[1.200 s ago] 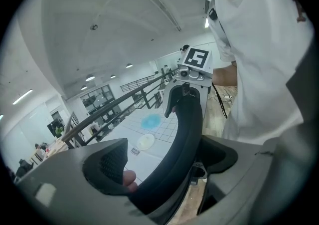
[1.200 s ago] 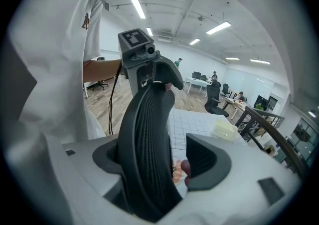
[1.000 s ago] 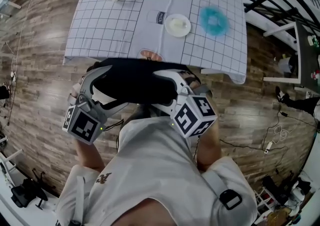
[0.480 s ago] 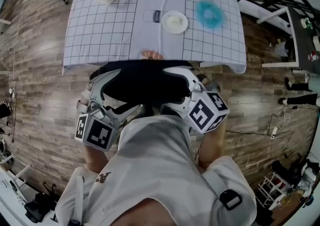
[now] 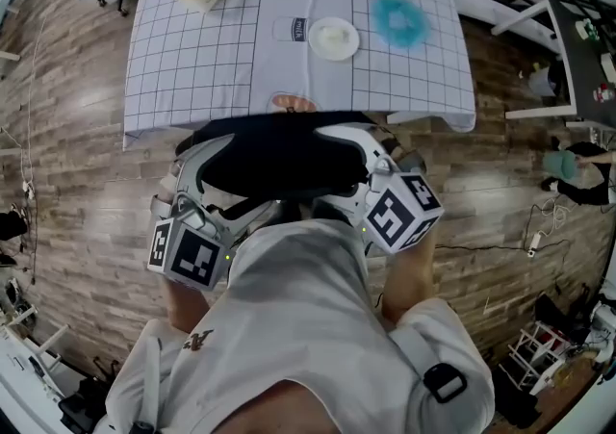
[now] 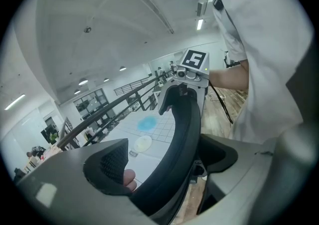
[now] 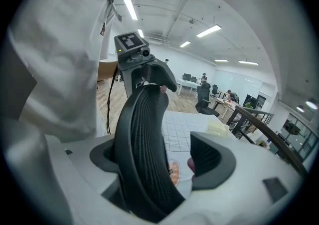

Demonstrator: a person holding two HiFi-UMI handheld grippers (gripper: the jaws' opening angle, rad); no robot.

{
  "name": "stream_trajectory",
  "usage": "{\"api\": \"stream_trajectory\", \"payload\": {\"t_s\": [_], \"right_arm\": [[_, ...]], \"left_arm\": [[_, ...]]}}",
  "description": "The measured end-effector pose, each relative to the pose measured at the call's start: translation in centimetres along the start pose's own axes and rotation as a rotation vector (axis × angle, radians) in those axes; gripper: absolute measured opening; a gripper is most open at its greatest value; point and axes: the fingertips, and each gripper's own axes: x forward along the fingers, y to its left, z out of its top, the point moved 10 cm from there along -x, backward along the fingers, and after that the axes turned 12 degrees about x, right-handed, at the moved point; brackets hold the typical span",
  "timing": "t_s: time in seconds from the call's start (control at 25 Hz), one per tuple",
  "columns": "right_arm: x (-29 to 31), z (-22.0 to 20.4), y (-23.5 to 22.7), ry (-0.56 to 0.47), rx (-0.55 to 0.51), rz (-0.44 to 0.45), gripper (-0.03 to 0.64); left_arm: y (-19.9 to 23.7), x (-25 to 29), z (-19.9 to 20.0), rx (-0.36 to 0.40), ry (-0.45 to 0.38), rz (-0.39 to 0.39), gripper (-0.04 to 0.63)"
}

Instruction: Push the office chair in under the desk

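The office chair [image 5: 279, 161] stands directly ahead of both grippers, its backrest running left to right, parallel to and close against the near edge of the desk [image 5: 192, 66]. The left gripper [image 5: 214, 180] and right gripper [image 5: 339, 167] straddle the backrest at equal reach, jaws spread, not pinching; the right jaws have just been opening. Withdrawal probably runs straight back, away from the desk
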Motion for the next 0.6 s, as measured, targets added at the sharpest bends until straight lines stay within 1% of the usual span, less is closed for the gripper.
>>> {"api": "stream_trajectory", "payload": {"t_s": [0.08, 0.32, 0.6], "right_arm": [[-0.1, -0.1, 0.2, -0.002, -0.006, 0.003, 0.380], [-0.2, 0.1, 0.6, 0.038, -0.015, 0.025, 0.379], [-0.3, 0.3, 1.4, 0.047, -0.022, 0.012, 0.379]], "left_arm": [[-0.1, -0.2, 0.0, -0.001, -0.007, -0.001, 0.433], [-0.4, -0.6, 0.3, -0.010, -0.010, -0.004, 0.433], [-1.1, -1.0, 0.5, -0.003, -0.011, 0.014, 0.428]]}}
